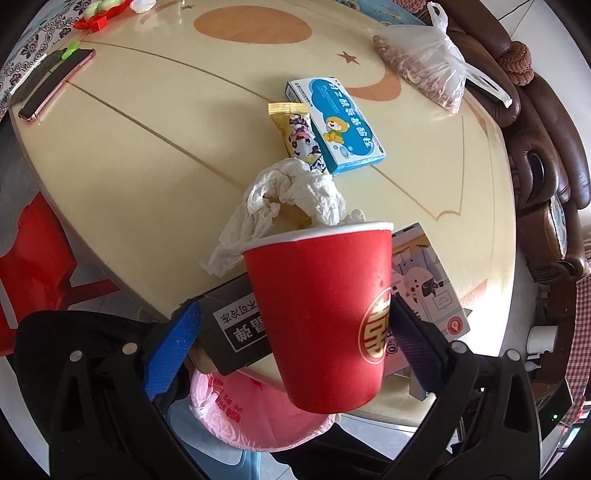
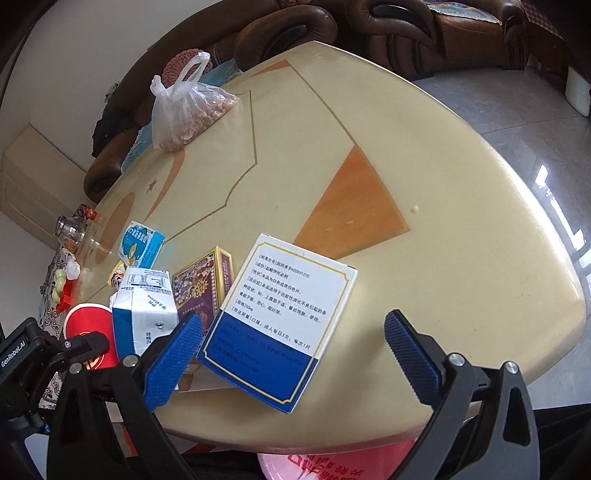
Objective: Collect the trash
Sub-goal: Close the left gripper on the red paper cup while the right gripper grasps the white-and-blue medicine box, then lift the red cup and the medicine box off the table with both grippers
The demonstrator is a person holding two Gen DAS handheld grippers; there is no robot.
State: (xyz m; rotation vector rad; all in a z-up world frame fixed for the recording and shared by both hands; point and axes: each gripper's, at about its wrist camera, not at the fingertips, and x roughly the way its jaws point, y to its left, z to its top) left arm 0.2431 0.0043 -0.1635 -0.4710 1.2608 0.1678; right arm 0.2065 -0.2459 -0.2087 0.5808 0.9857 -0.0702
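In the left wrist view a red paper cup [image 1: 325, 314] hangs tilted between the fingers of my left gripper [image 1: 295, 343], over the pink-lined trash bin [image 1: 258, 417] at the table edge. The jaws are wide; only the right pad [image 1: 413, 347] seems to touch the cup. A crumpled white tissue [image 1: 280, 199], a yellow snack wrapper [image 1: 299, 136] and a blue medicine box [image 1: 336, 125] lie behind it. In the right wrist view my right gripper [image 2: 295, 354] is open around the corner of a white-and-blue medicine box [image 2: 280, 317]. A milk carton [image 2: 144, 310], a purple box [image 2: 203, 284] and the cup [image 2: 88, 325] stand to its left.
A plastic bag of nuts [image 1: 424, 70] lies at the far table side, also in the right wrist view [image 2: 188, 114]. A phone [image 1: 55, 85] and red toy [image 1: 99, 14] sit far left. Brown sofa [image 2: 295, 33] behind; red stool [image 1: 33, 258] left. The bin liner shows in the right wrist view [image 2: 332, 461].
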